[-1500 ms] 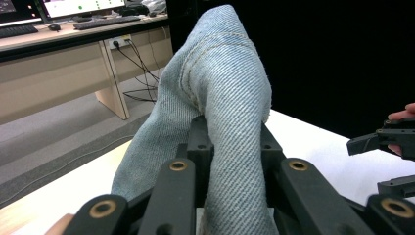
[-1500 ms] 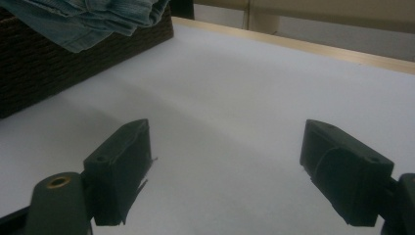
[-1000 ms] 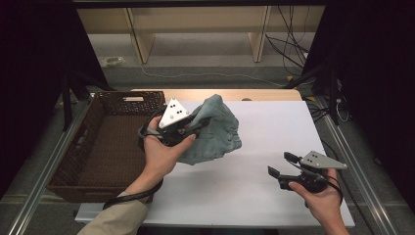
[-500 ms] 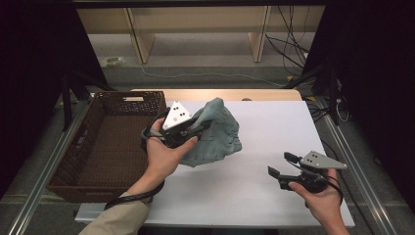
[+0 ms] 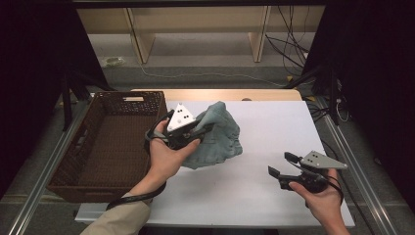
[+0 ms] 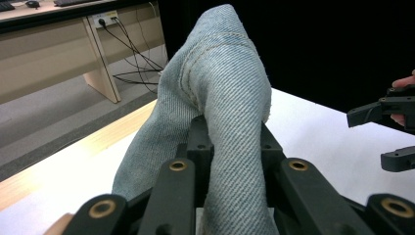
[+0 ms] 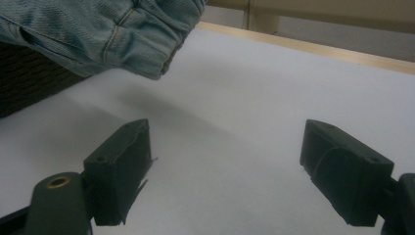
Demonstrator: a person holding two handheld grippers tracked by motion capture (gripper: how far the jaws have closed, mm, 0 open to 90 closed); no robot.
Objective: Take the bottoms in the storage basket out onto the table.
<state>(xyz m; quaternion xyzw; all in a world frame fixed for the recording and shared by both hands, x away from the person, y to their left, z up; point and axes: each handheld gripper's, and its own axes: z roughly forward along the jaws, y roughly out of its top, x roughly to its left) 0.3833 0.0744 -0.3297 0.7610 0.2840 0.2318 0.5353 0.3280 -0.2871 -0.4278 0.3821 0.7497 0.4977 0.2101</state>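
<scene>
Left gripper point(image 5: 195, 132) clamped a fold of the denim garment point(image 5: 220, 139), which we held partly raised over the counter point(image 5: 274, 127), just right of the wicker basket point(image 5: 105, 142). Our right gripper point(image 5: 285, 165) hovered with jaws apart and empty, well clear at the counter's near right. We judged the basket lay leftward, nearest the left hand.

Denim cloth point(image 6: 220, 98) – woven basket point(image 5: 98, 147) – matt table point(image 5: 274, 132).
</scene>
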